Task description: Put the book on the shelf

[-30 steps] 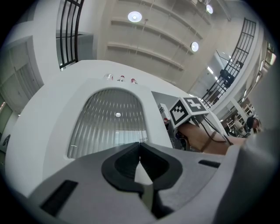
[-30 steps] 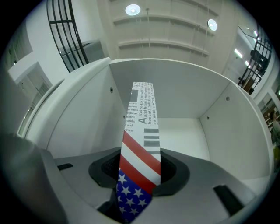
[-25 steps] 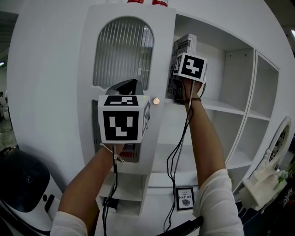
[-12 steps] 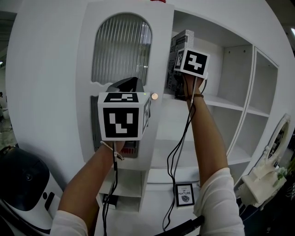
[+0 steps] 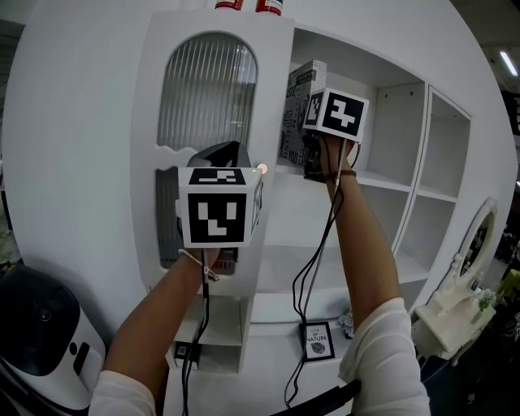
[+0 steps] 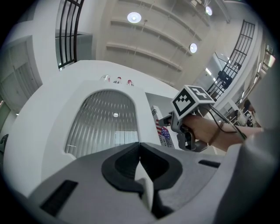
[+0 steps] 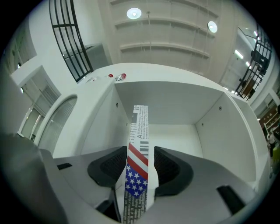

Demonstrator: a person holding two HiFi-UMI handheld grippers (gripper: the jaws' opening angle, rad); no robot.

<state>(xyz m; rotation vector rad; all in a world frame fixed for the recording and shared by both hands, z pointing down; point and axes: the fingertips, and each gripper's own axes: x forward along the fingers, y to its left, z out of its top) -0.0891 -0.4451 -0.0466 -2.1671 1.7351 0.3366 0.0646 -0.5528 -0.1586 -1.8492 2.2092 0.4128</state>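
1. The slim book (image 7: 138, 148), with newsprint lettering and a stars-and-stripes band on its spine, is standing upright on the board of the top left compartment of the white wooden shelf unit (image 5: 382, 183). Its spine is facing outward. It is sitting near the left side wall; I cannot tell whether it is touching it.
2. The right gripper (image 7: 139, 164) has just been opening its jaws. They are now standing apart with the book between them. A gap is showing at the right-hand pad, and the left pad is lying close without visibly pressing. Judgement: the book is bearing its own weight, so the grip is no longer needed.
3. In the head view the right gripper (image 5: 311, 150) is reaching up and tilting slightly upward, likely because the compartment sits high.
4. The left gripper (image 6: 140, 153) is holding its jaws together on nothing. It is hovering in front of the arched ribbed-glass door panel (image 5: 207, 89), beside the compartment. Judgement: it is being kept out of the working arm's path.
5. Surroundings:
   - Two red-and-white cans (image 5: 248, 5) are sitting on top of the unit.
   - A small framed sign (image 5: 317, 340) is leaning at its base.
   - A dark rounded appliance (image 5: 36, 325) is showing at lower left.
   - Black cables (image 5: 313, 268) are hanging from the right gripper, clear of the boards.
6. Obstruction, as judgement: the pads are flanking the spine closely. Any sideways drift on the way out is risking a toppled book, so a straight pull back looks safest.
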